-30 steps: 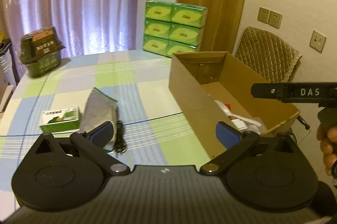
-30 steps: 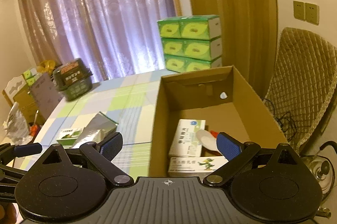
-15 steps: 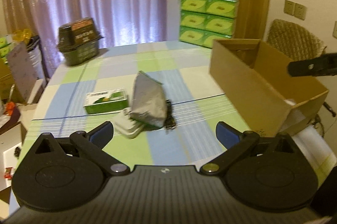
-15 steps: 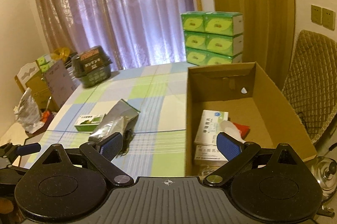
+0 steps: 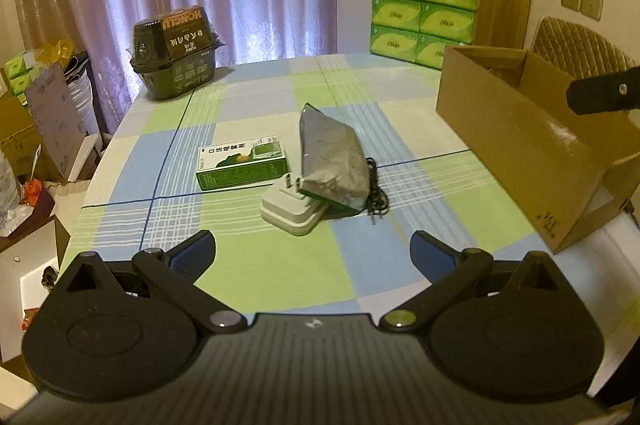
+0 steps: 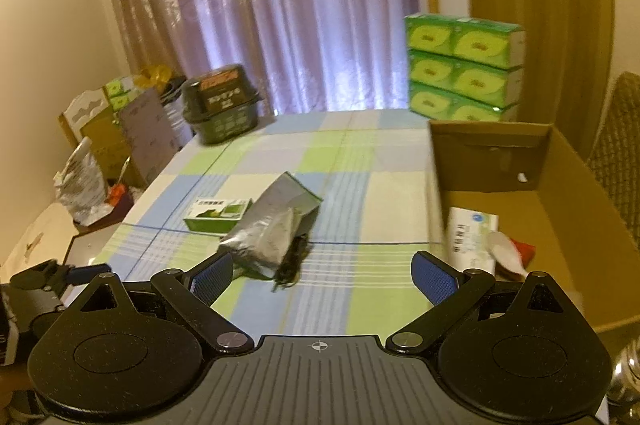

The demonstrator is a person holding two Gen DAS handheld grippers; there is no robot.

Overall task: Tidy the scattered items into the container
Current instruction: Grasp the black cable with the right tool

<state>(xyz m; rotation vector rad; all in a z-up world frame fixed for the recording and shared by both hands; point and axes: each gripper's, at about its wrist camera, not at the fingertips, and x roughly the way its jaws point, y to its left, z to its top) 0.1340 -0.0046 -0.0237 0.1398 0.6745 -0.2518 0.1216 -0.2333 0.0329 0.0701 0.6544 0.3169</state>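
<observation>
- Green medicine box (image 5: 241,163) lies flat on the checked tablecloth (image 5: 256,277), left of the cluster, long axis running across the view.
- White power adapter (image 5: 291,211) sits dead ahead of the left gripper (image 5: 312,255), fingers spread wide and empty; it is the nearer tool.
- Silver foil pouch (image 5: 331,161) overlaps the adapter, pointing away, apparently covering a black cable (image 5: 375,195).
- Cardboard box (image 5: 532,145) waits right; the right gripper (image 6: 322,275), also open, hangs farther off.

The pouch (image 5: 332,157) is crinkled, shiny foil. The box (image 5: 520,141) is matt brown cardboard. The tablecloth (image 5: 260,93) looks smooth, checked.
</observation>
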